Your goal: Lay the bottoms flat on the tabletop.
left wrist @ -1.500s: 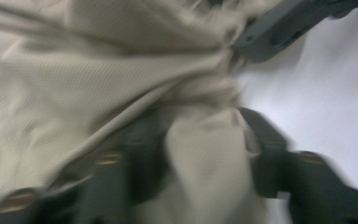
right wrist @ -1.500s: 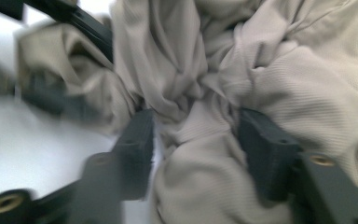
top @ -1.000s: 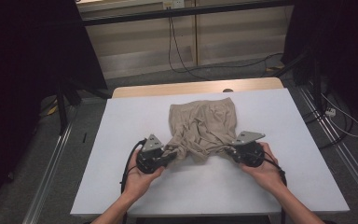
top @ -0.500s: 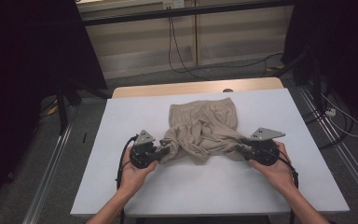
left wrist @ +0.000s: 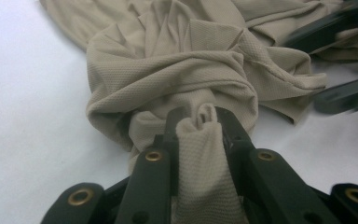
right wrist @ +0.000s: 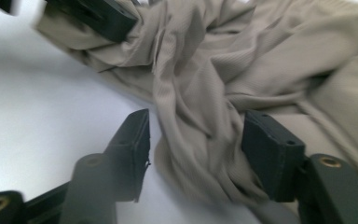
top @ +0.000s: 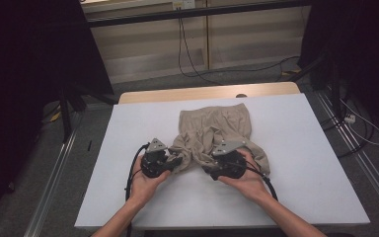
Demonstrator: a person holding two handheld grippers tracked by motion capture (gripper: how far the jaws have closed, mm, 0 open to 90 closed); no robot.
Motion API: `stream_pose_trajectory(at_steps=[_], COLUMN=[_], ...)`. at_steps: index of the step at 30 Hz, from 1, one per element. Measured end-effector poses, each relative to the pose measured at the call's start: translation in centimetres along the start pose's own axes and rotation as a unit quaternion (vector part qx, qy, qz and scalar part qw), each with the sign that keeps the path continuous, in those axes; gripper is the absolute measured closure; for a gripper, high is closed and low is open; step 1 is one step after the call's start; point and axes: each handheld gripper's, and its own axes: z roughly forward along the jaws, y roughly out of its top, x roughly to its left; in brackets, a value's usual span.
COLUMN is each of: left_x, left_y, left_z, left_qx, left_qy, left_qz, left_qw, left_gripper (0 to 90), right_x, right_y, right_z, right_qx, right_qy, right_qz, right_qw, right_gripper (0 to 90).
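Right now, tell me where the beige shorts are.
In the high view the beige shorts lie crumpled mid-table on the white sheet, their near edge between the two tools.

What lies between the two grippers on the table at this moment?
In the high view, bunched folds of the beige shorts fill the stretch between the left gripper and the right gripper.

No readable text, labels, brands or numbers anywhere: none on the beige garment (top: pixel 216 129), none on the white tabletop (top: pixel 301 148). A small pale box at the top wall may carry print, too small to tell.
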Motion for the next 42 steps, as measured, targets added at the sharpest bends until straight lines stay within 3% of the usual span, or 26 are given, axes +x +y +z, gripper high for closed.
stream_pose_trajectory(at_steps=[1, 2, 3, 4, 5, 7, 13, 16, 21, 27, 30, 32, 35, 37, 40, 42], left_x=[-0.1, 0.0, 0.0, 0.0, 0.0, 0.1, 0.0, 0.0, -0.2, -1.0, -1.3, -1.6, -3.0, -3.8, -5.1, -6.2], left_y=[-0.1, -0.1, -0.2, -0.2, -0.3, -0.3, -0.3, -0.3, -0.5, -0.5, -0.5, -0.5, -1.1, -1.5, -2.3, -2.8], left_z=[0.0, -0.1, -0.1, -0.2, -0.2, -0.3, -0.4, -0.4, -0.3, -0.5, -0.6, -0.8, -1.8, -2.4, -3.1, -3.3], left_qx=[0.001, 0.002, 0.003, 0.003, 0.002, 0.001, 0.001, 0.002, 0.0, 0.0, 0.001, 0.003, 0.008, 0.01, 0.018, 0.028], left_qy=[-0.001, -0.002, -0.003, -0.002, -0.002, -0.001, 0.001, 0.002, -0.008, -0.014, -0.024, -0.033, -0.05, -0.063, -0.082, -0.098], left_qz=[-0.002, -0.002, -0.005, -0.002, -0.004, -0.009, -0.008, -0.005, -0.014, 0.0, 0.001, 0.002, 0.012, 0.019, 0.026, 0.031], left_qw=[1.0, 1.0, 1.0, 1.0, 1.0, 1.0, 1.0, 1.0, 0.9999, 0.9999, 0.9997, 0.9994, 0.9987, 0.9978, 0.9961, 0.9943], left_gripper=[75.8, 75.9, 75.9, 75.9, 75.9, 75.9, 75.9, 75.9, 75.6, 75.9, 77.0, 78.6, 80.6, 81.5, 81.7, 82.0], right_x=[0.0, 0.1, 0.0, -0.1, -0.2, -0.4, -0.2, -0.5, -1.0, -2.6, -3.4, -3.8, -3.5, -2.4, -2.0, -1.5], right_y=[-0.1, -0.4, -0.6, -0.8, -0.8, -1.8, -3.9, -5.1, -7.0, -8.9, -9.8, -10.2, -10.0, -9.4, -9.2, -9.1], right_z=[0.5, 0.9, 0.9, 0.4, 0.1, -1.9, -4.6, -6.2, -8.7, -11.3, -12.7, -13.3, -13.9, -14.6, -14.9, -15.1], right_qx=[0.008, 0.026, 0.033, 0.03, 0.032, 0.035, 0.054, 0.062, 0.069, 0.079, 0.082, 0.071, 0.046, 0.014, 0.005, -0.003], right_qy=[-0.004, -0.011, -0.015, -0.008, -0.002, 0.017, 0.031, 0.032, -0.002, -0.05, -0.092, -0.091, -0.08, -0.077, -0.076, -0.063], right_qz=[-0.004, -0.011, -0.011, -0.002, 0.001, 0.014, 0.014, 0.027, 0.036, 0.059, 0.092, 0.108, 0.109, 0.102, 0.108, 0.115], right_qw=[1.0, 0.9995, 0.9993, 0.9995, 0.9995, 0.9992, 0.9979, 0.9972, 0.997, 0.9938, 0.9882, 0.9875, 0.9897, 0.9917, 0.9912, 0.9914], right_gripper=[48.7, 64.4, 68.8, 79.3, 81.6, 84.1, 84.3, 84.4, 84.7, 84.7, 82.9, 76.3, 60.3, 43.6, 35.5, 34.4])
